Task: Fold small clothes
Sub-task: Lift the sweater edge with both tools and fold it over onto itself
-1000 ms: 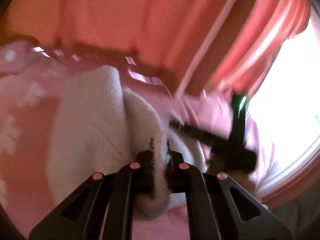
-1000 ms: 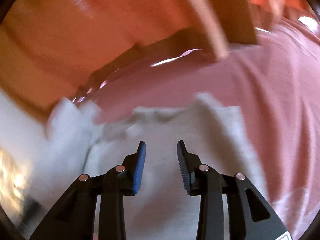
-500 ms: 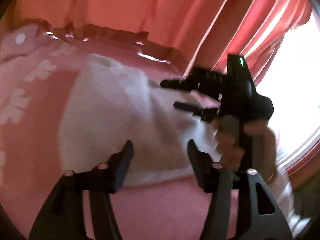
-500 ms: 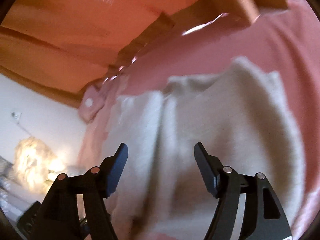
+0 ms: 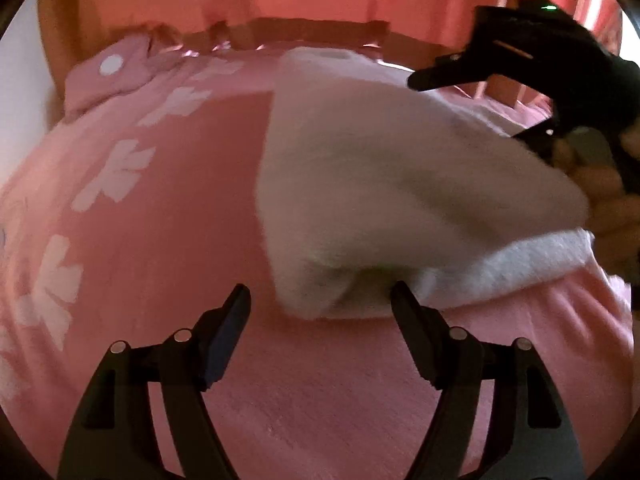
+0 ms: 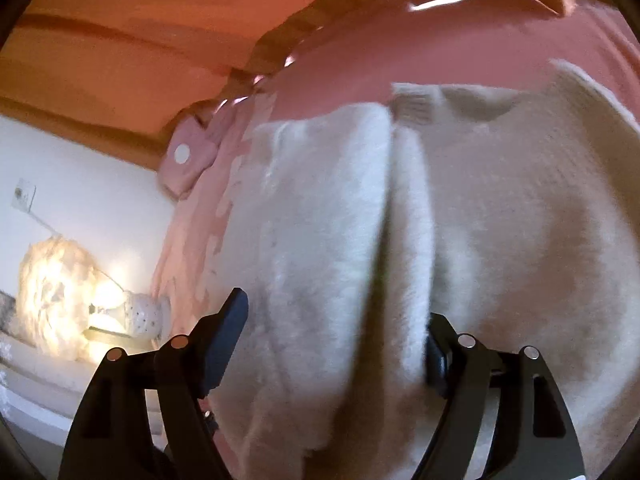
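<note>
White fleece garment (image 5: 384, 184) just released onto the pink bedspread (image 5: 168, 208).
Left gripper (image 5: 320, 308) has let go, widening, empty; right gripper (image 6: 336, 332) is narrowing around a fold (next crease, probably).

**Black claws with blue pads and silver screws**

The left claw (image 5: 320, 300) has two matte black angular fingers with triangular cut-outs, each carrying two round silver screws. Its pads (image 5: 224, 344) are dark blue. The right claw (image 6: 336, 320) is built the same, black with a blue pad and silver screws. In the left wrist view its black body bears a small green light (image 5: 549, 8).
</note>
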A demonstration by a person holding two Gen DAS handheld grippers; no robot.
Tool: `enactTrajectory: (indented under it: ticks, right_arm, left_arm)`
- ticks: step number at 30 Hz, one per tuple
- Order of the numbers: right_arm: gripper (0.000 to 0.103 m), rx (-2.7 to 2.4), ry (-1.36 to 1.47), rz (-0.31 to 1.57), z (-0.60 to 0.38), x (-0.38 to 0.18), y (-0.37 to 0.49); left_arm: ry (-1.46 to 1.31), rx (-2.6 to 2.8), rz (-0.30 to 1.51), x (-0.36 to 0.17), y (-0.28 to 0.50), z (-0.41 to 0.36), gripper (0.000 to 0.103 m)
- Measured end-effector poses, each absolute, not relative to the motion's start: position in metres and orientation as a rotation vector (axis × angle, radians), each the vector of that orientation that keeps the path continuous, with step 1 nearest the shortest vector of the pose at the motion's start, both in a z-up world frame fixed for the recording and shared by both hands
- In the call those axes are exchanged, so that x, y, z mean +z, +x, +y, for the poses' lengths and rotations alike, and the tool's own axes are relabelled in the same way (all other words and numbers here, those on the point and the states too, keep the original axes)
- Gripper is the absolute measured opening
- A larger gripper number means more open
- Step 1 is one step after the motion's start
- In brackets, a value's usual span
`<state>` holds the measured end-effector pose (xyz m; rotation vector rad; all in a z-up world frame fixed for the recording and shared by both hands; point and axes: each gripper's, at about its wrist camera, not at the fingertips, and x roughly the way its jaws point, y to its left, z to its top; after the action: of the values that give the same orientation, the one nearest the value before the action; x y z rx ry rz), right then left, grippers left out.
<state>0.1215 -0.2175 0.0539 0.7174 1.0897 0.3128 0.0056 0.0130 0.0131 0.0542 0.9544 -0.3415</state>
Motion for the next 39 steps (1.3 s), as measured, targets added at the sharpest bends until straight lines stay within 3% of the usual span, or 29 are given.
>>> enactTrajectory:
  ticks: [1,2,5,8,11,14,17,18,21,24,25,27,30,31,32,33,34,36,39]
  right_arm:
    - [0.023,0.316,0.665,1.06,-0.21,0.062,0.123]
    - [0.017,0.328,0.639,1.024,-0.209,0.071,0.12]
    - [0.013,0.452,0.672,0.78,-0.224,0.133,0.093]
    - [0.013,0.398,0.657,0.627,-0.265,0.17,0.058]
    - [0.013,0.126,0.634,0.775,-0.318,0.134,0.056]
    - [0.013,-0.05,0.66,1.04,-0.357,0.048,0.062]
    - [0.016,0.049,0.829,0.993,-0.378,0.039,0.046]
    - [0.024,0.046,0.835,0.968,-0.381,0.047,0.04]
    - [0.027,0.034,0.789,0.922,-0.387,0.071,0.016]
    - [0.056,0.068,0.823,0.943,-0.383,0.076,-0.007]
    - [0.057,0.087,0.821,0.96,-0.374,0.076,-0.013]
    - [0.059,0.154,0.807,1.005,-0.365,0.074,-0.025]
    - [0.066,0.216,0.798,1.055,-0.347,0.063,-0.026]
    - [0.058,0.203,0.771,1.071,-0.339,0.061,-0.023]
    - [0.044,0.17,0.721,1.086,-0.332,0.06,-0.019]
    - [0.014,0.168,0.672,1.1,-0.325,0.063,-0.015]
    - [0.014,0.173,0.667,1.067,-0.323,0.071,-0.018]
    - [0.013,0.18,0.611,0.998,-0.323,0.095,-0.032]
    - [0.012,0.181,0.571,0.999,-0.328,0.104,-0.053]
  left_arm:
    - [0.017,-0.335,0.968,0.011,0.01,0.018,0.062]
    - [-0.013,-0.333,0.978,0.011,0.012,0.022,0.054]
    - [-0.114,-0.34,1.008,0.013,0.017,0.031,0.026]
    - [-0.137,-0.373,0.974,0.026,0.014,0.027,0.022]
    - [-0.105,-0.406,0.978,0.03,0.015,0.01,0.022]
    - [-0.085,-0.435,1.009,0.02,0.018,-0.007,0.021]
    - [-0.04,-0.428,1.003,0.017,0.013,-0.019,0.017]
    - [-0.041,-0.427,1.005,0.017,0.012,-0.018,0.017]
    - [-0.072,-0.442,1.023,0.023,0.009,-0.009,0.018]
    - [-0.099,-0.491,1.02,0.042,-0.002,0.001,0.019]
    - [-0.116,-0.511,1.016,0.049,-0.007,0.004,0.02]
    - [-0.148,-0.547,0.995,0.063,-0.014,0.008,0.036]
    - [-0.163,-0.546,0.976,0.072,-0.008,-0.001,0.052]
    - [-0.165,-0.53,0.98,0.07,-0.004,-0.005,0.052]
    - [-0.173,-0.523,0.986,0.067,0.001,-0.011,0.052]
    - [-0.181,-0.521,0.999,0.062,0.007,-0.017,0.051]
    - [-0.184,-0.512,1.021,0.058,0.012,-0.022,0.049]
    - [-0.153,-0.483,1.039,0.049,0.016,-0.029,0.031]
    - [-0.123,-0.48,1.053,0.042,0.013,-0.027,0.031]
